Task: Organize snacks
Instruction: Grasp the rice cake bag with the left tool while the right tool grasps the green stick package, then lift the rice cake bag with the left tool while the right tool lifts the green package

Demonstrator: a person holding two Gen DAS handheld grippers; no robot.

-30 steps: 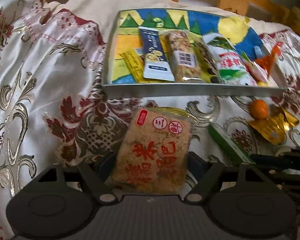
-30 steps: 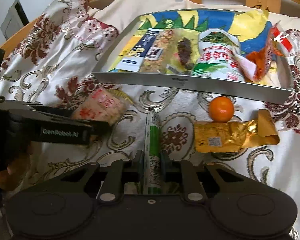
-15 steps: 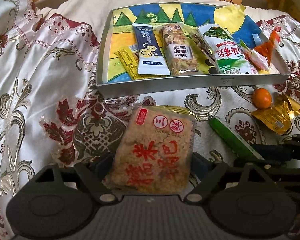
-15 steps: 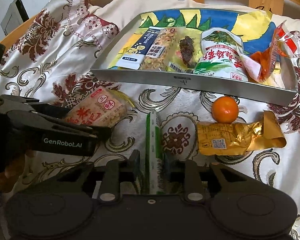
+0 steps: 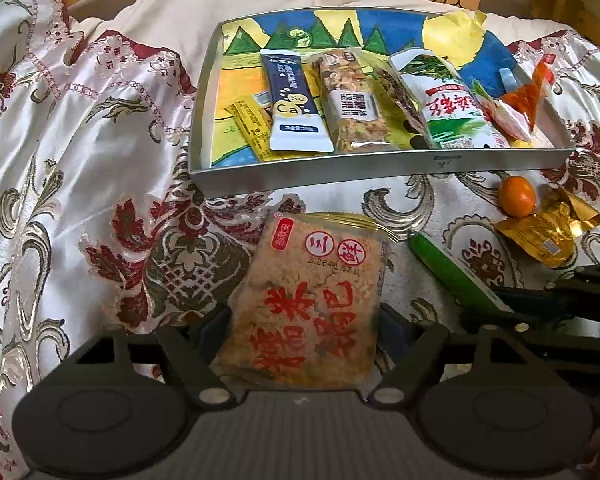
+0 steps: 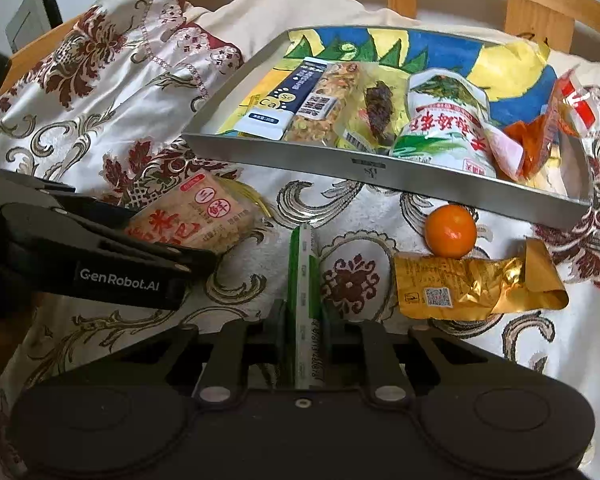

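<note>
Brocade bedspread (image 5: 80, 152) – left tool (image 5: 304, 320) pinching rice-cake packet (image 5: 308, 300); right tool (image 6: 304, 320) pinching green stick (image 6: 304, 280)

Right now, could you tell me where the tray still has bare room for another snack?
The tray is bare along its left wall, beside the yellow sachet and navy sachet, and along the painted back strip. From the nut bar rightward to the orange packet, packets overlap: crowded.
</note>
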